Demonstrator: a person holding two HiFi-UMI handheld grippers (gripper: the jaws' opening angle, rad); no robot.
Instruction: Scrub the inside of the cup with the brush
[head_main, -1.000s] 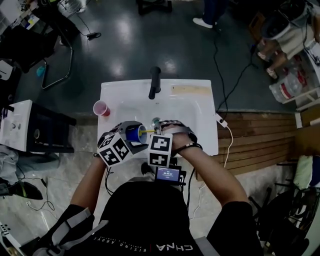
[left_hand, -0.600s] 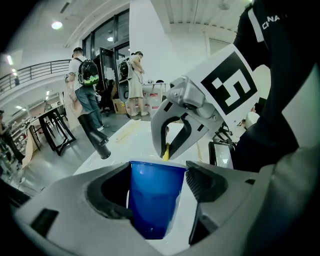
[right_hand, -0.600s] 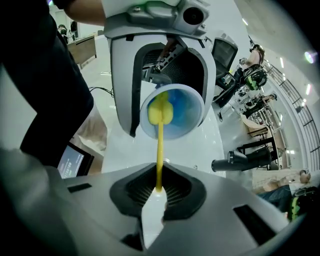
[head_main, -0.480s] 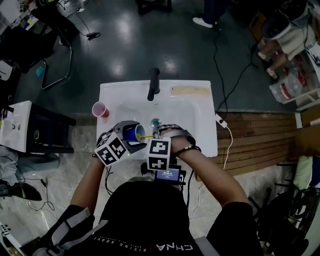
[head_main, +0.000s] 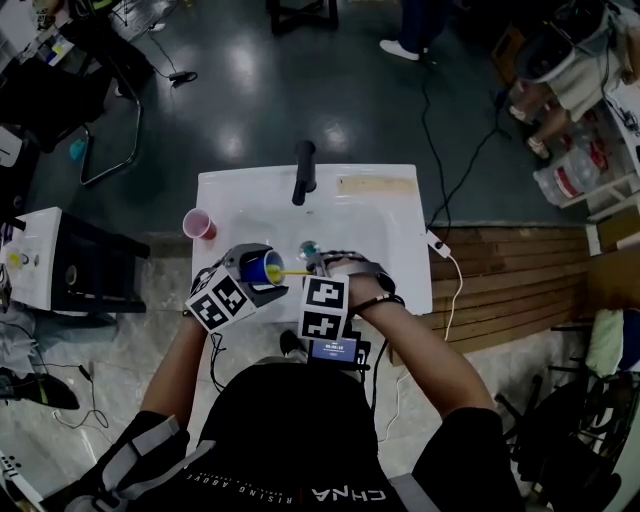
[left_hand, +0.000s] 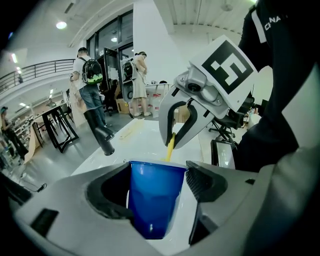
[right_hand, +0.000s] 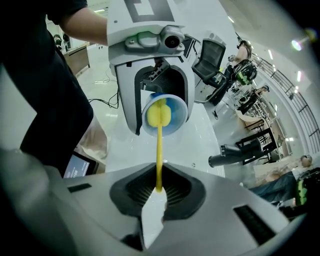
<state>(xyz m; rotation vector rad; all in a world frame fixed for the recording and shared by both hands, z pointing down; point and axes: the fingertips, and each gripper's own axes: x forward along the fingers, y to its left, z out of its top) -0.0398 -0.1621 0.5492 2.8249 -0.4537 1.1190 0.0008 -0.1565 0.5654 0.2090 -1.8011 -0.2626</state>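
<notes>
We saw a pink cup (head_main: 199, 224) at the sink's (head_main: 385, 225) left edge. Our left gripper (left_hand: 157, 192) was clamped on the blue cup (left_hand: 150, 212), tipped sideways over the sink's front. Our right gripper (right_hand: 159, 192) pinched the yellow brush (right_hand: 159, 150), its head inside the cup's mouth.

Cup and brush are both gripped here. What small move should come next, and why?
Probably push the right gripper forward so the yellow brush rubs deeper inside the blue cup: the left gripper holds the cup's mouth toward the brush, whose head sits only at the opening.
</notes>
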